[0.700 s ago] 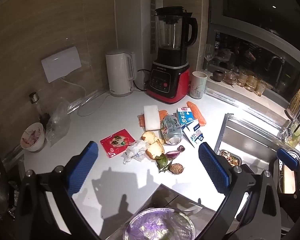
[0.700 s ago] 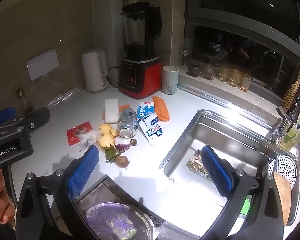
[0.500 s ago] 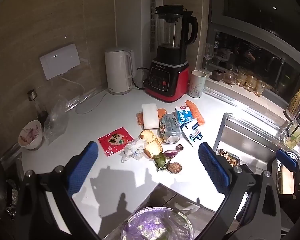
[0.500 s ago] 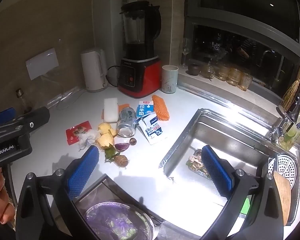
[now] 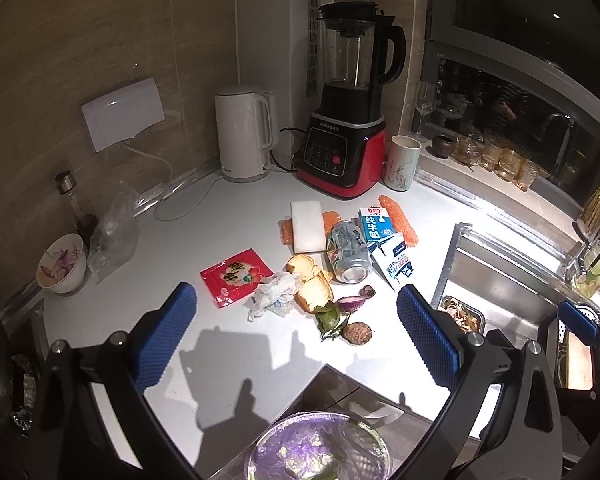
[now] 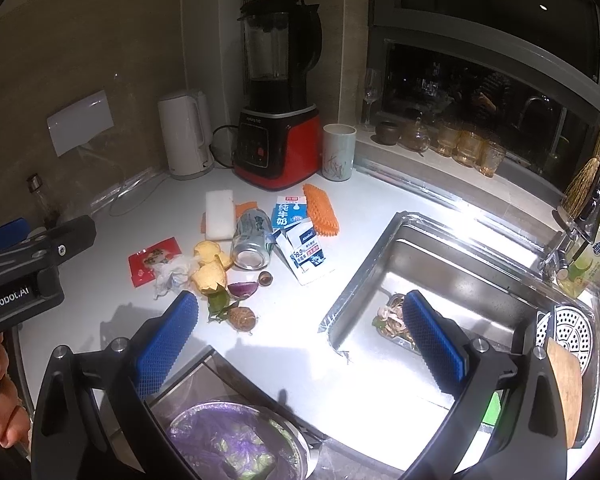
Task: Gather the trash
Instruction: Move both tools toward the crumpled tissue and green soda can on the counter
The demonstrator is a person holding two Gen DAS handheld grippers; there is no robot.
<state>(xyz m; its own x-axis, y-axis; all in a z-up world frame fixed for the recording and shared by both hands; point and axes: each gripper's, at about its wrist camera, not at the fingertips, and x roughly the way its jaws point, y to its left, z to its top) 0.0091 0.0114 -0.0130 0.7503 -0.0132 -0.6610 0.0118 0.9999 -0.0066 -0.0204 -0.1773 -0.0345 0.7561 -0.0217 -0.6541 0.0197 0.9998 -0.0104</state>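
Observation:
Trash lies in a heap on the white counter (image 5: 228,224): a red packet (image 5: 236,278), a crumpled tissue (image 5: 276,294), bread pieces (image 5: 310,280), a crushed can (image 5: 350,252), two milk cartons (image 5: 376,226), orange netting (image 5: 398,220), a white foam block (image 5: 308,226), onion and fruit scraps (image 5: 344,316). My left gripper (image 5: 296,336) hangs open above the counter, short of the heap, nothing between its blue pads. My right gripper (image 6: 300,340) is open too, over the counter edge beside the sink (image 6: 452,280). A bin lined with a purple bag (image 6: 232,444) sits below both.
At the back stand a white kettle (image 5: 244,134), a red blender (image 5: 348,120) and a cup (image 5: 402,164). A bowl (image 5: 62,264), a bottle and a clear bag sit at the far left. Food scraps lie in the sink. Glasses line the window sill (image 6: 460,148).
Both views have shifted only slightly; the heap sits a little lower in the left wrist view. Both grippers stay open and empty.

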